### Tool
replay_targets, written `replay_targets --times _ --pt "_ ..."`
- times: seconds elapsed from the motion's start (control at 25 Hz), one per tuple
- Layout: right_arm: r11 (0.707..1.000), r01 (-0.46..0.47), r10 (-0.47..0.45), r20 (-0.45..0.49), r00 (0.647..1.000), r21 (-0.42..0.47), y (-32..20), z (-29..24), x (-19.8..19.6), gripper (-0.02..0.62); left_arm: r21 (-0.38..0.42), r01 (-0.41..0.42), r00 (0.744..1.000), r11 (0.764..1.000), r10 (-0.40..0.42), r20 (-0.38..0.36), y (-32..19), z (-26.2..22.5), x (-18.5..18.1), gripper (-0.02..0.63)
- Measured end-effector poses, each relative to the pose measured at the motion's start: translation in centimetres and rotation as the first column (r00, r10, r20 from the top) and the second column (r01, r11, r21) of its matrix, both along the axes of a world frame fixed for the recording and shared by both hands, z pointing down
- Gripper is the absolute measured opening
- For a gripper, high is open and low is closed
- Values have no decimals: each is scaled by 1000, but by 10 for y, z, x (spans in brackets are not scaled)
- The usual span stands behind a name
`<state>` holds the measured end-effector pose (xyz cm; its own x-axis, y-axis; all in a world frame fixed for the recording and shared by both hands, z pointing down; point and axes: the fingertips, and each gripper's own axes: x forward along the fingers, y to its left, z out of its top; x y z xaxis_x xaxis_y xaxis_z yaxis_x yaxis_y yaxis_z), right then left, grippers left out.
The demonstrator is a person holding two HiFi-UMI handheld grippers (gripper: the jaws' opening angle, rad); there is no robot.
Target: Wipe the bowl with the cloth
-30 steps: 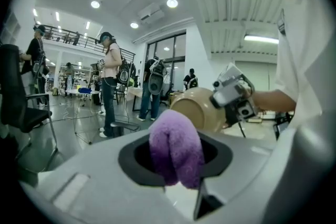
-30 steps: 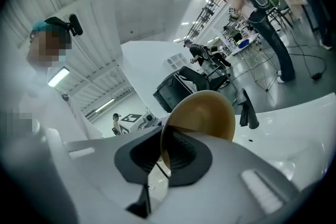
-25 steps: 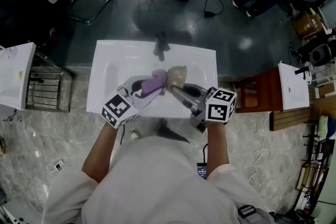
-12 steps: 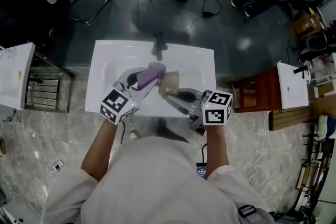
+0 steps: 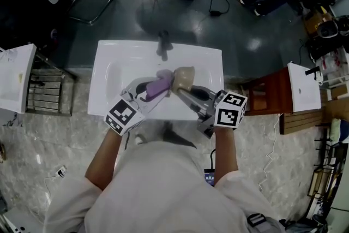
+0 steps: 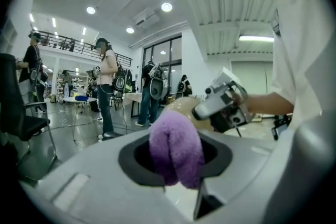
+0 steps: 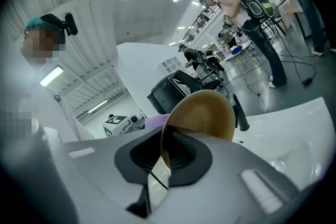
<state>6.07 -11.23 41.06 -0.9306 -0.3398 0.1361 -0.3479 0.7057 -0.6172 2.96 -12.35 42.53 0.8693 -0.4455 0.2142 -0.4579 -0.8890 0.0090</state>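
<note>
Over the white sink (image 5: 103,71) in the head view, the purple cloth (image 5: 160,86) is seen pressed against the tan bowl (image 5: 184,78), just in front of the faucet (image 5: 165,46): wiping is judged under way, not finished. In the left gripper view, the left gripper (image 6: 176,165) is shown clamped on the folded cloth, whose fluffy end is pushed at the bowl. In the right gripper view, the right gripper (image 7: 161,159) is nipped tight on the bowl's rim, and the bowl is held on edge above the sink. How much has been wiped cannot be told.
</note>
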Motion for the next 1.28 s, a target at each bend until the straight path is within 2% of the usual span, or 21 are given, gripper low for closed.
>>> replay_targets --times 0.2,0.32,0.48,0.6,0.76,0.92,1.08,1.28 --pt "1000 20 -21 -27 999 -23 5 12 -3 12 27 19 998 999 -18 -64 -2 -21 0 118" --pt "998 61 -63 -52 997 -31 12 16 -11 12 39 47 995 998 -43 -93 -10 -31 -3 118" --pt "997 73 -74 -43 996 -18 18 13 -13 12 43 78 995 996 -76 -61 -20 -27 -4 118" --pt "997 83 -83 8 997 -4 20 0 -12 12 26 99 995 995 -99 -20 -26 -14 -7 118" --pt "999 45 -45 54 997 15 12 -13 -8 12 -7 71 997 997 -71 -3 -20 0 -6 118" --pt "1000 -20 20 65 998 -4 -1 -10 0 12 -28 30 999 999 -31 -37 -6 0 -3 118" --pt "999 -46 46 16 999 -27 -6 5 3 12 0 15 996 1000 -15 -89 0 -17 0 118" --pt "999 15 -18 -74 997 -37 4 19 -8 12 52 43 992 998 -37 -119 -10 -38 0 118"
